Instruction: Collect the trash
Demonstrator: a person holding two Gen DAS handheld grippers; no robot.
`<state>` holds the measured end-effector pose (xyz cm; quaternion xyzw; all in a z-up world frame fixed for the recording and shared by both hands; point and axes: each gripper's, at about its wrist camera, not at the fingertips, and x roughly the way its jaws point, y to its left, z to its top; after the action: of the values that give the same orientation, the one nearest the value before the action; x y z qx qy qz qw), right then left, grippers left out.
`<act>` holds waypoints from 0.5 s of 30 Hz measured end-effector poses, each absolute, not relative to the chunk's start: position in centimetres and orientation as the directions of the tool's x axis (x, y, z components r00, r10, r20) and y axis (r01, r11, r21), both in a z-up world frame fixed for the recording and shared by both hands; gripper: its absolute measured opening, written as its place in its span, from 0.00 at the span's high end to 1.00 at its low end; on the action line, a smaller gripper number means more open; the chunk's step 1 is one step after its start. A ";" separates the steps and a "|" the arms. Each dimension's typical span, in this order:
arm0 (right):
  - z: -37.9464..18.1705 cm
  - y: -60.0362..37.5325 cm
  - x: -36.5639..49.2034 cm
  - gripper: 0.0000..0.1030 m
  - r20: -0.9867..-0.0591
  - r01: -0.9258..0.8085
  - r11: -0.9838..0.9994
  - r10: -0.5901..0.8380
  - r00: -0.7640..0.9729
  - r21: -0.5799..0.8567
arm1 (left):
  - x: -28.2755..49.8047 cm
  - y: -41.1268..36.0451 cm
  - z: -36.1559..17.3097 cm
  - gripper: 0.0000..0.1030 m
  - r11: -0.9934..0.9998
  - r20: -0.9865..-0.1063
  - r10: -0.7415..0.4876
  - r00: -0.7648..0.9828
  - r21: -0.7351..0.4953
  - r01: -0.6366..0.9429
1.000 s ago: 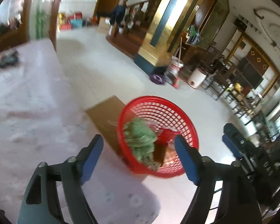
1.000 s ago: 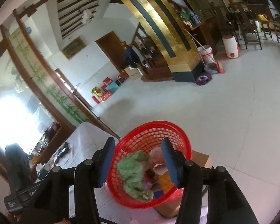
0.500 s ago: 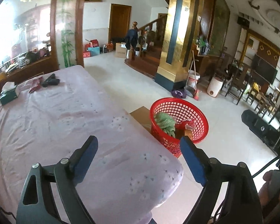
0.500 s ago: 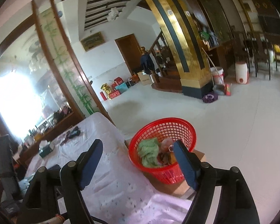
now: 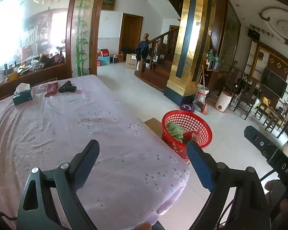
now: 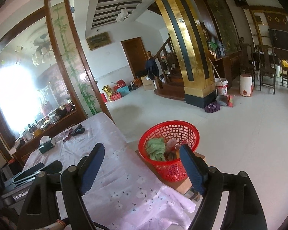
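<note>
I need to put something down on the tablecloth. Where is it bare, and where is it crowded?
The lilac flowered tablecloth is bare across its middle and near end, out to the edge beside the red plastic mesh basket. Clutter sits only at the far end: a dark tissue box, a dark red wrapper, a black object. The basket itself is part-filled, with green crumpled cloth.

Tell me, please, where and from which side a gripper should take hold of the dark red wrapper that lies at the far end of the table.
Probably the long edge of the dark red wrapper, coming from above. It lies flat and crumpled on the tablecloth, so only a raised fold gives the fingers purchase. A black object lies close on one side and the tissue box on the other.
</note>
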<state>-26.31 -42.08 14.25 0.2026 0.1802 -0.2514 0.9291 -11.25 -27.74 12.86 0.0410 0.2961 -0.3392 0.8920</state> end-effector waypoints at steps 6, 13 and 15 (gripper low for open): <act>14.1 -41.3 -26.6 0.12 -0.439 0.547 0.794 -0.406 0.802 0.264 | -11.7 -27.7 13.1 0.12 0.765 -0.554 -0.581 0.597 -0.120 0.633; 13.4 -41.6 -26.8 0.11 -0.451 0.560 0.785 -0.412 0.792 0.266 | -12.0 -28.1 12.9 0.11 0.762 -0.555 -0.580 0.596 -0.112 0.638; 13.3 -41.7 -26.8 0.11 -0.455 0.561 0.783 -0.410 0.791 0.270 | -12.0 -28.2 12.9 0.11 0.762 -0.558 -0.580 0.594 -0.112 0.638</act>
<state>-26.82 -41.74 13.27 0.1996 0.1892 -0.2622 0.9250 -12.01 -28.21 12.93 0.0496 0.2938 -0.3415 0.8914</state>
